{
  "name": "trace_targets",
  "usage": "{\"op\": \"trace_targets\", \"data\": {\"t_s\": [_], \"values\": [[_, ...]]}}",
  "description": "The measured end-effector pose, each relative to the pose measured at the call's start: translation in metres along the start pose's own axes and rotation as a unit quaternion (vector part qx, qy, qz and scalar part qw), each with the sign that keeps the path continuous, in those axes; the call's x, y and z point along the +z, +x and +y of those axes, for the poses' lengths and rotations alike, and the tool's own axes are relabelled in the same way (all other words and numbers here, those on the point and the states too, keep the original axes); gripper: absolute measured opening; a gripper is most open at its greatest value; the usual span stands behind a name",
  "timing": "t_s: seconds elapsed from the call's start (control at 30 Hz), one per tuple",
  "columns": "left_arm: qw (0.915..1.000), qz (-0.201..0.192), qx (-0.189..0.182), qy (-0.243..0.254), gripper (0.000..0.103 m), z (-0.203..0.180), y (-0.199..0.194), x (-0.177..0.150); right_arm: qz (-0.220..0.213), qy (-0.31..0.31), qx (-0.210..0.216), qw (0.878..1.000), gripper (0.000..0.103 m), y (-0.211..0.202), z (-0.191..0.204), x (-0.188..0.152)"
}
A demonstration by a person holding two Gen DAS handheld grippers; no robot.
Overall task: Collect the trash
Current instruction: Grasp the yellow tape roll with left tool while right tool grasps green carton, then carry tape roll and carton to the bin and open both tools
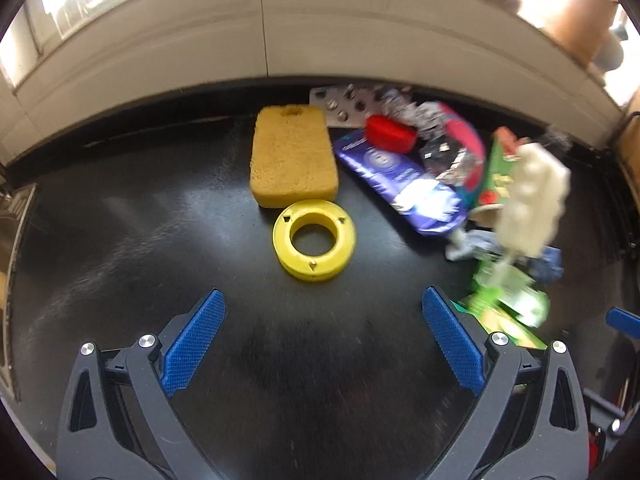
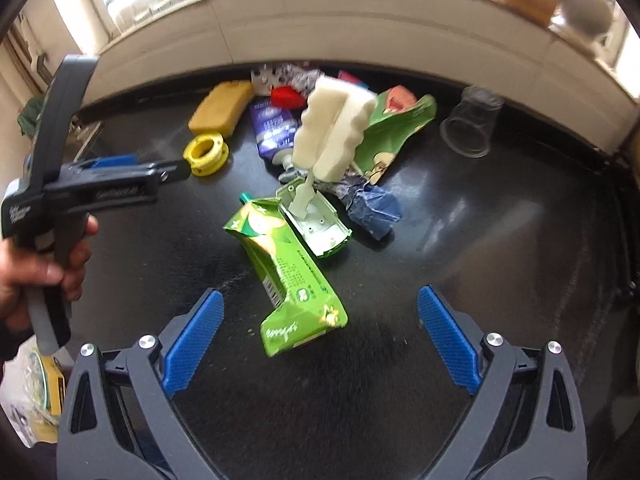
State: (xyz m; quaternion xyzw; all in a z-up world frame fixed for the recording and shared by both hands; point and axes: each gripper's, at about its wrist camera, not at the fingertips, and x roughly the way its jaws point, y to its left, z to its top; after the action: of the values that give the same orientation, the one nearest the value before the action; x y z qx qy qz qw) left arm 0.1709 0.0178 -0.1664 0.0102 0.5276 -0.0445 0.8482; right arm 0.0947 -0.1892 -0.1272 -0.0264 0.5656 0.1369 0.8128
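Black and glossy, the countertop is carrying a heap of rubbish below a pale tiled ledge. Both grippers are hanging above it with their blue pads spread wide and nothing between them: the left gripper is facing a yellow ring that is lying just in front of a yellow sponge, and the right gripper is hovering over a flattened green carton.

Beyond that carton the pile is getting harder to read. A white foam piece is standing on a stalk in a green plastic tray — in the left wrist view it is blurred and is covering part of a green pouch. A purple tube is lying half under a red cap and crumpled foil, with a blister pack partly buried at the back. A crumpled blue wad is resting near the tray; what it is made of cannot be told. A clear plastic cup is sitting apart on the right.

A hand is gripping the left tool's handle, cut off by the frame edge — so is a bag at lower left.
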Motion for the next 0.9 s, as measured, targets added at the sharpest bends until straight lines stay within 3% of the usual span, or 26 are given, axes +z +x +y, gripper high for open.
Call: {"op": "trace_targets", "data": {"t_s": [0.17,0.23,0.33,0.4,0.47,0.5,0.7,0.9], "values": [[0.9994,0.018,0.007,-0.029,0.096,0.013,0.047,0.013,0.036,-0.024,0.010,0.999,0.086,0.042,0.000,0.003],[0.9996,0.005,0.018,-0.022,0.096,0.013,0.054,0.019,0.045,-0.034,0.013,0.998,0.082,0.052,0.002,0.002],[0.9996,-0.001,0.026,-0.006,0.095,0.011,0.059,0.025,0.046,-0.047,0.023,0.998,0.068,0.057,0.006,0.001],[0.9996,-0.008,0.028,0.001,0.087,0.008,0.058,0.025,0.042,-0.059,0.030,0.997,0.050,0.055,0.010,0.001],[0.9995,-0.014,0.026,0.009,0.062,0.004,0.054,0.025,0.038,-0.076,0.022,0.996,0.045,0.051,0.019,0.000],[0.9995,-0.013,0.026,0.012,0.054,0.002,0.051,0.025,0.036,-0.079,0.023,0.996,0.044,0.049,0.022,0.000],[0.9997,-0.010,0.019,-0.012,0.054,0.006,0.024,0.008,0.007,-0.071,0.029,0.997,0.043,0.016,0.025,-0.004],[0.9992,-0.022,0.030,-0.016,0.054,0.010,-0.029,-0.019,-0.018,-0.057,0.024,0.998,0.043,-0.020,0.023,-0.008]]}}
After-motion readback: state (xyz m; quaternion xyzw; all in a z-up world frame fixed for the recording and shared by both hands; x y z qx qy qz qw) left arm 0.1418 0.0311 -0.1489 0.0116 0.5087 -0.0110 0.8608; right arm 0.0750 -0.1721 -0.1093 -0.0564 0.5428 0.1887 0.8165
